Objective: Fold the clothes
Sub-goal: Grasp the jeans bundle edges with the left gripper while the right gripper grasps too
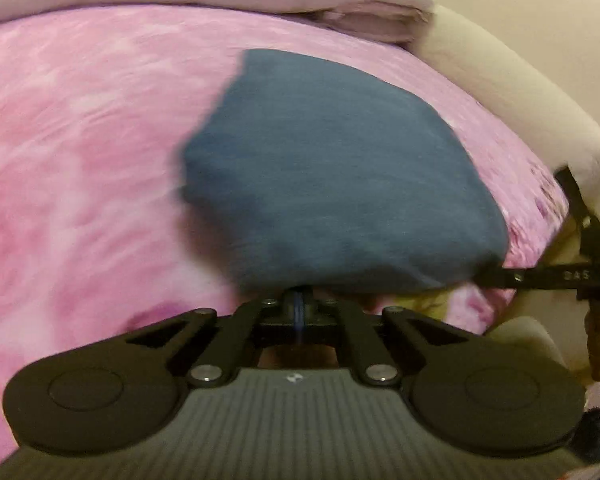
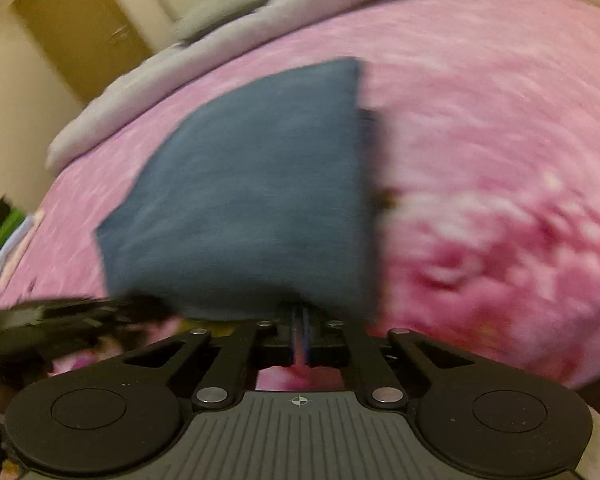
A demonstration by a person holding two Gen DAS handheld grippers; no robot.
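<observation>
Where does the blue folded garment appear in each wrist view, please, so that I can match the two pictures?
Left wrist: blue garment centre, slightly right, its near edge at the left gripper.
Right wrist: blue garment centre-left, its near edge at the right gripper.
Shared landmark: pink bedspread.

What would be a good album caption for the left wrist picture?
Left gripper shut on the near edge of a folded blue cloth lying on a pink bedspread.
</observation>
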